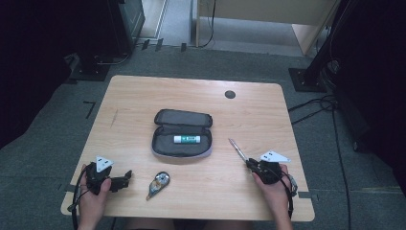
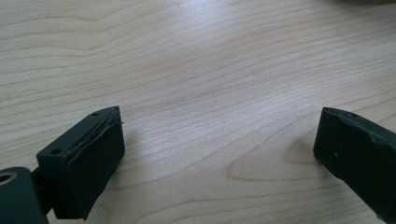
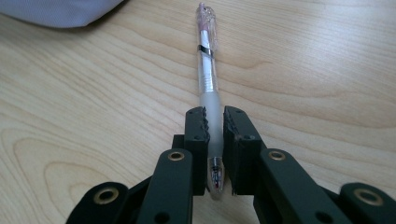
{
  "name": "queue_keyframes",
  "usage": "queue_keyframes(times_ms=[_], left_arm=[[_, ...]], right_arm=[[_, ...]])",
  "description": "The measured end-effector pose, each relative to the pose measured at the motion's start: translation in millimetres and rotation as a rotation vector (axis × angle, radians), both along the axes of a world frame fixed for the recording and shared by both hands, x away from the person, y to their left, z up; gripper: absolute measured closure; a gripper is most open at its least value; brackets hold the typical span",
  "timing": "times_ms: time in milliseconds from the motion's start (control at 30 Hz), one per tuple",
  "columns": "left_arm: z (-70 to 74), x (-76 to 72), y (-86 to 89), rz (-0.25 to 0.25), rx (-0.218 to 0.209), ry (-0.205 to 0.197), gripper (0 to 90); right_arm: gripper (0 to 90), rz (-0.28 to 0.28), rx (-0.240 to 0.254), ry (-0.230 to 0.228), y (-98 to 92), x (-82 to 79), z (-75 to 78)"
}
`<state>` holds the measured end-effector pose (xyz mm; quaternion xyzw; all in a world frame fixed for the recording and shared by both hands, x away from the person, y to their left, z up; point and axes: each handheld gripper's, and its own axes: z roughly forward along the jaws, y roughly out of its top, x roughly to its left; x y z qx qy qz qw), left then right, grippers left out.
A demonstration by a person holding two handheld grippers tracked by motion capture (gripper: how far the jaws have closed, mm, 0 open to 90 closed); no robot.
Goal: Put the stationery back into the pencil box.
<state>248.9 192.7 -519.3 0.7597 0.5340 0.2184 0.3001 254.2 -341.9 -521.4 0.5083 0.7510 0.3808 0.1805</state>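
Near the front left corner of the table, the left gripper lies low in the person's left hand, its jaws pointing toward the table's middle. In the left gripper view its two black jaws stand wide apart over bare wood, released, with nothing between them.

Just to the right of it, close to the front edge, lies a small correction-tape dispenser, apart from the gripper.

At the middle of the table sits an open grey pencil case, its lid folded back toward the far edge. A white glue stick with a green label lies inside the lower half.

Toward the front right corner, the right gripper rests in the person's right hand. Its jaws are clenched on a clear pen: in the right gripper view the pads press on both sides of the frosted grip section near the tip, and the barrel runs straight out ahead over the wood, its pink-capped end toward the pencil case. In the high view the pen slants from the jaws toward the case, well clear of it.

A small dark round spot sits near the far edge, right of centre.
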Motion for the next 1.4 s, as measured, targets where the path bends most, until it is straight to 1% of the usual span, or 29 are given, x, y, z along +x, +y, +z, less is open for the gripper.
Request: queue_keyframes(times_ms=[67, 200, 333, 400, 433, 467, 567, 600, 667, 700, 800, 900, 1000, 1167, 1400], left_arm=[[0.0, 0.0, 0.0, 0.000, 0.000, 0.000, 2.1], [0.0, 0.0, 0.0, 0.000, 0.000, 0.000, 2.1], [0.0, 0.0, 0.0, 0.000, 0.000, 0.000, 2.1], [0.0, 0.0, 0.0, 0.000, 0.000, 0.000, 2.1], [0.0, 0.0, 0.0, 0.000, 0.000, 0.000, 2.1], [0.0, 0.0, 0.0, 0.000, 0.000, 0.000, 2.1], [0.0, 0.1, 0.1, -0.001, -0.001, 0.000, 2.1], [0.0, 0.1, 0.1, 0.000, 0.000, 0.000, 2.1], [0.0, 0.1, 0.1, -0.001, -0.001, 0.000, 2.1], [0.0, 0.1, 0.0, 0.000, 0.000, 0.000, 2.1], [0.0, 0.1, 0.1, 0.000, -0.001, 0.000, 2.1], [0.0, 0.1, 0.1, -0.001, -0.001, 0.000, 2.1], [0.1, 0.1, 0.1, -0.001, -0.001, 0.000, 2.1], [0.0, 0.1, 0.1, 0.000, -0.001, 0.000, 2.1], [0.0, 0.1, 0.1, 0.000, -0.001, 0.000, 2.1]], right_arm=[[80.0, -0.016, -0.006, -0.002, 2.8, 0.3, 0.1], [81.0, -0.028, -0.024, 0.000, 8.6, 0.2, 1.0], [81.4, -0.050, 0.014, 0.023, 6.8, 1.5, 1.8], [81.4, -0.072, 0.026, 0.025, 4.9, 1.2, 3.2], [81.4, -0.079, 0.034, 0.021, 4.3, 0.7, 4.7], [81.5, -0.079, 0.033, 0.010, 3.9, 0.5, 6.7], [81.4, -0.072, 0.032, 0.001, 7.1, -0.5, 15.5], [81.5, -0.063, 0.027, -0.008, 8.2, -0.2, 18.6], [81.5, -0.055, 0.035, -0.015, 11.4, 0.2, 27.0], [81.4, -0.049, 0.031, -0.027, 12.0, 0.9, 29.6], [81.4, -0.039, 0.046, -0.044, 16.0, 1.9, 41.2], [81.4, -0.017, 0.058, -0.068, 22.7, 3.9, 55.1], [81.4, 0.010, 0.056, -0.085, 32.4, 7.3, 66.5], [81.4, 0.067, 0.058, -0.101, 54.7, 15.8, 80.4], [81.4, 0.153, 0.048, -0.109, 93.5, 31.8, 89.6]])
